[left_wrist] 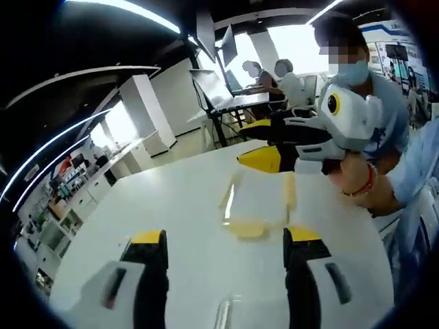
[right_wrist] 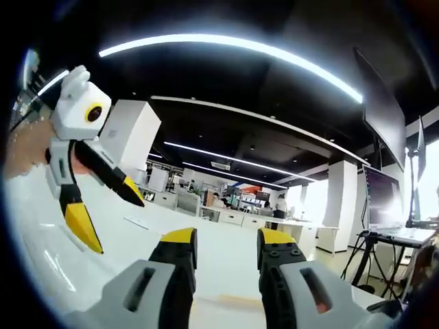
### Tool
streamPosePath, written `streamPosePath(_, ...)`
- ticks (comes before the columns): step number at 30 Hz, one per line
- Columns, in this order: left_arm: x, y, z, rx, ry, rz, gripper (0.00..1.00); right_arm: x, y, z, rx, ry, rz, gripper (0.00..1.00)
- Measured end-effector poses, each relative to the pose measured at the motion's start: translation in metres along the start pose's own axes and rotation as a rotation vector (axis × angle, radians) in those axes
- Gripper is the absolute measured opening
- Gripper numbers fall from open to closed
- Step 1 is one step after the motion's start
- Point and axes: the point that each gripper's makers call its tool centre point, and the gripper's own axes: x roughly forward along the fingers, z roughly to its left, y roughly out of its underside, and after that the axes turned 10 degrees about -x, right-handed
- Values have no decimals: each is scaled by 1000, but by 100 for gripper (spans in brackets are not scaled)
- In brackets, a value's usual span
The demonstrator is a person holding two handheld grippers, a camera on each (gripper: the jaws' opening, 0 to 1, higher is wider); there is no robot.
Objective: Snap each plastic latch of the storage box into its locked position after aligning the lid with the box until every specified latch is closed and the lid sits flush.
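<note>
Centrally, clear glossy plastic lid (left_wrist: pixel 255 202) on smooth white table (left_wrist: pixel 171 199)

Clear storage box (left_wrist: pixel 257 205) blurred, its latches indistinct; far-off desks too small.

Glossy white table (left_wrist: pixel 178 205); clear plastic storage box (left_wrist: pixel 257 205); matt yellow pads (left_wrist: pixel 147 237), left hand-held gripper (left_wrist: pixel 226 241)

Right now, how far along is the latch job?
Done: nothing visibly. The clear plastic storage box with yellowish latches sits on the white table, latch state blurred. In hand: nothing; the left gripper and right gripper are open, off the box. Left: confirm lid alignment, every latch.
</note>
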Motion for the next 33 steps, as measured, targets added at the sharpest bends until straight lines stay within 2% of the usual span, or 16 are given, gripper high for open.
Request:
streamPosePath(5, 33, 7, -14, 9, 107, 95, 67, 1, 2, 1, -3, -3, 10, 34)
streamPosePath(11, 68, 25, -17, 19, 149, 219, 63, 1, 6, -2, -5, 9, 25, 34)
streamPosePath(18, 93, 33, -17, 18, 201, 288, 59, 1, 8, -1, 5, 5, 33, 34)
streamPosePath(21, 100, 41, -16, -4, 235, 337, 55, 2, 9, -1, 8, 3, 38, 34)
streamPosePath(24, 104, 52, -16, 0, 238, 383, 53, 2, 10, 0, 11, 0, 40, 34)
streamPosePath(33, 112, 70, -27, -12, 301, 434, 48, 3, 12, 1, 13, 2, 56, 34)
